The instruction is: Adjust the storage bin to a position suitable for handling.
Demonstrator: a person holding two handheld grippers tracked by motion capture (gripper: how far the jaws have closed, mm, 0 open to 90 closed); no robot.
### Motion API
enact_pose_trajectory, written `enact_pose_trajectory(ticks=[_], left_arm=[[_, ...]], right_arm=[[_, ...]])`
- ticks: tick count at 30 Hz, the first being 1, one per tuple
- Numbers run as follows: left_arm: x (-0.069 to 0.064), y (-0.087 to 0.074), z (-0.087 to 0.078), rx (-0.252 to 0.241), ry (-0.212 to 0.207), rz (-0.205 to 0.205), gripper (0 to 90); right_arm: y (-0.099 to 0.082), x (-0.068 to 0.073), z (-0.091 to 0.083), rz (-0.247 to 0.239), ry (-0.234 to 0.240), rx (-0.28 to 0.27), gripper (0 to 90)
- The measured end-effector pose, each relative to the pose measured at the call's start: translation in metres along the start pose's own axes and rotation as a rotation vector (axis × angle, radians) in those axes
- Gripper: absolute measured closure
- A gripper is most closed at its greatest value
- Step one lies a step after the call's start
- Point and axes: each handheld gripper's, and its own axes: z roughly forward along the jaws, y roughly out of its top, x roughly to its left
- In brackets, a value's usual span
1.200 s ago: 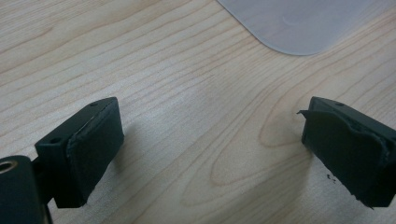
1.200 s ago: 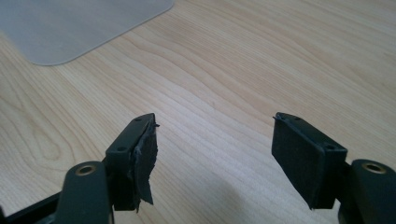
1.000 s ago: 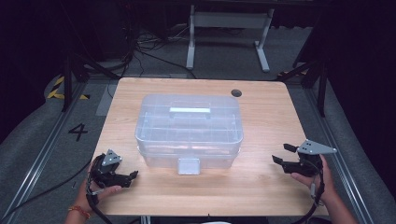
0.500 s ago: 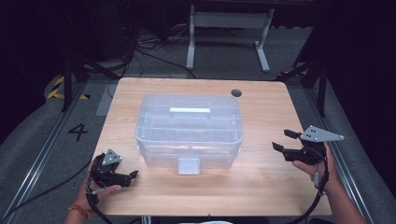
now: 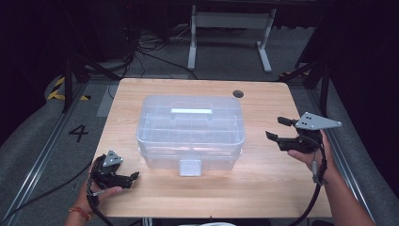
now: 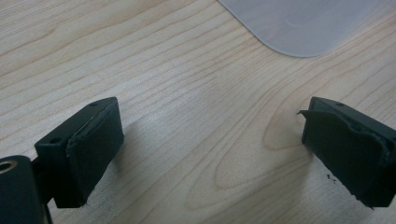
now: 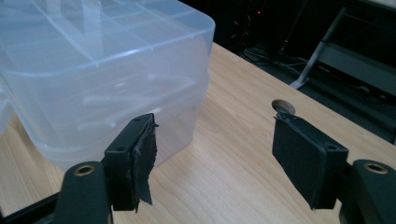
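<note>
Centrally on the light wooden surface [image 5: 263, 188] sits a clear lidded plastic box [image 5: 190, 129] (latch front); left gripper [image 5: 123, 178] and right gripper [image 5: 278, 128] flank it, fingers wide, empty.

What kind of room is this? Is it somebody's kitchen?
Probably not a kitchen; it looks like a lab or workshop for recording tests. A wooden table stands on a grey floor with a painted number 4, loose cables behind, and only a clear plastic box on it.
</note>
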Motion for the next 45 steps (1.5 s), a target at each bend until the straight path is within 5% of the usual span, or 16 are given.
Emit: enact_pose_trajectory(ticks=[30, 45], left_arm=[[0.000, 0.000, 0.000, 0.000, 0.000, 0.000, 5.9], [0.000, 0.000, 0.000, 0.000, 0.001, -0.002, 5.9]], right_arm=[[0.074, 0.036, 0.062, -0.097, 0.145, -0.015, 34.6], [0.095, 0.057, 0.092, -0.134, 0.205, 0.012, 36.4]])
